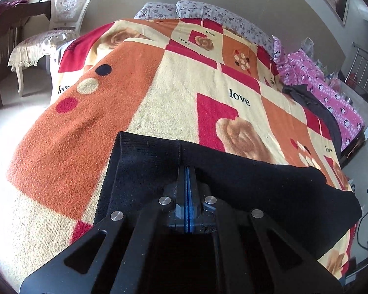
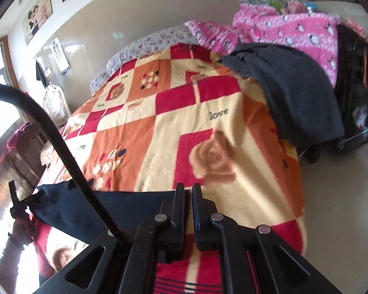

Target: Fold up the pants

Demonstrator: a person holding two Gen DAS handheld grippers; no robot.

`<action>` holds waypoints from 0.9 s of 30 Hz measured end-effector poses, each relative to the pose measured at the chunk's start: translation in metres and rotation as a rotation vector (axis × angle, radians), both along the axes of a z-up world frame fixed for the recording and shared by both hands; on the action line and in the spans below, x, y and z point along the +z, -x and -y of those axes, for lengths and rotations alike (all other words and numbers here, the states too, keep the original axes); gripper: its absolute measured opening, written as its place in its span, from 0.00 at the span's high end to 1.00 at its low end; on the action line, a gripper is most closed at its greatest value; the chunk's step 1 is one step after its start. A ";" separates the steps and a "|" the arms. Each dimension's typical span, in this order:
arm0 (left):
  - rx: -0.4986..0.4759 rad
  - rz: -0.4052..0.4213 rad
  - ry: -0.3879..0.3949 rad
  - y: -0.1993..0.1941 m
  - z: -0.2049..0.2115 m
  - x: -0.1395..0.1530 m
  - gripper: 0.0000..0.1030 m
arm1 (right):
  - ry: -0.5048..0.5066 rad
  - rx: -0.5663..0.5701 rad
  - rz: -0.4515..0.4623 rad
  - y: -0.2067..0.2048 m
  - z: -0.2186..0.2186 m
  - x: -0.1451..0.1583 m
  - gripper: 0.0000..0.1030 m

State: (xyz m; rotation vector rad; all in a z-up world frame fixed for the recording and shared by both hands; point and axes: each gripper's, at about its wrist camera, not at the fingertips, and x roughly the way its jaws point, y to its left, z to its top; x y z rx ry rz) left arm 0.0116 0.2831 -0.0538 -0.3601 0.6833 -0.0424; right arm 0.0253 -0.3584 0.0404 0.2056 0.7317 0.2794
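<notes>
Black pants (image 1: 245, 191) hang stretched above the patterned blanket (image 1: 174, 93) on the bed. My left gripper (image 1: 187, 169) is shut on their ribbed top edge, near a seam. In the right wrist view the pants (image 2: 105, 208) stretch leftward from my right gripper (image 2: 188, 187) to the left gripper (image 2: 17, 203), which pinches the far corner. The right jaws stand nearly closed with a thin gap. The pants' edge reaches the right gripper's left finger (image 2: 179, 205); I cannot tell if cloth is pinched there.
A dark grey garment (image 2: 294, 85) and a pink penguin-print quilt (image 2: 294, 27) lie on the bed's right side. Floral pillows (image 1: 208, 12) sit at the head. A white chair (image 1: 61, 19) stands to the left of the bed.
</notes>
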 end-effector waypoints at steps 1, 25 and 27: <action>-0.001 0.000 0.002 0.000 -0.001 0.000 0.97 | 0.016 0.045 -0.003 -0.005 -0.014 -0.003 0.95; 0.061 0.141 0.070 0.056 0.018 0.059 0.70 | -0.022 0.103 -0.051 0.030 -0.038 -0.071 0.85; 0.021 0.142 0.091 0.061 0.040 0.054 0.46 | -0.084 0.082 0.018 0.036 -0.032 -0.079 0.85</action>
